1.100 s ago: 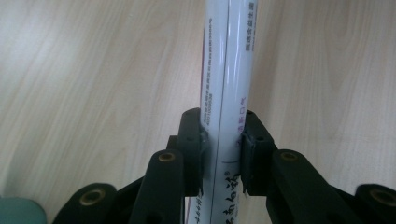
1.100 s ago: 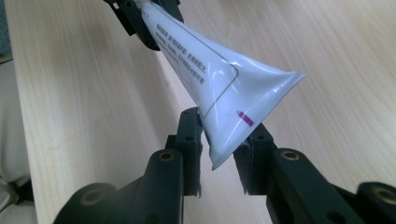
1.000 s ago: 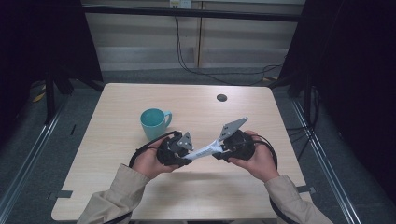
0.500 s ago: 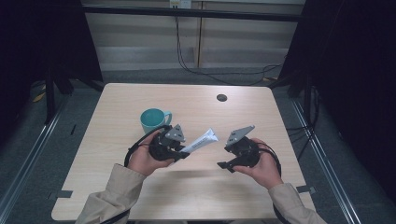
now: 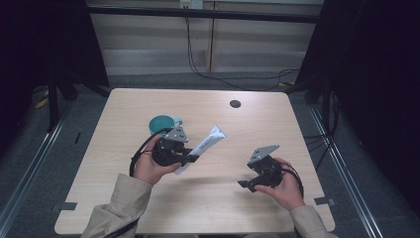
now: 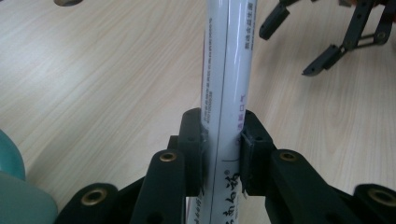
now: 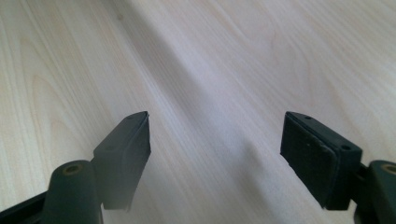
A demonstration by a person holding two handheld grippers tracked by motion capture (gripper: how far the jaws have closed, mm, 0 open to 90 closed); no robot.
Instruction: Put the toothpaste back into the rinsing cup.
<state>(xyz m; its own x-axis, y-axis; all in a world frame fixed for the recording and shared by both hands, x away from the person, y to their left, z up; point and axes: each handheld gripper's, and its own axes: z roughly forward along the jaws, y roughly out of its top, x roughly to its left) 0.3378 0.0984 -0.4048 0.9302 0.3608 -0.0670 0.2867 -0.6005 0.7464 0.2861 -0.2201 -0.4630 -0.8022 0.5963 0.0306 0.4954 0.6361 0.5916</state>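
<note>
Wooden table (image 5: 208, 198), left tongs (image 6: 222, 154) clamping tube (image 6: 226, 70), cap hidden, right tongs (image 7: 217, 158) opening, empty.

tube print, large: dark East Asian characters are running along the white tube (image 6: 226, 70), showing low down between the jaws of the left hand-held gripper (image 6: 219, 140); too cut off to read.
tube print, small: fine purple and red lines of characters are running lengthwise just beyond that hand-held gripper's pads; too small to read.
brand or numbers: none is showing legibly.
</note>
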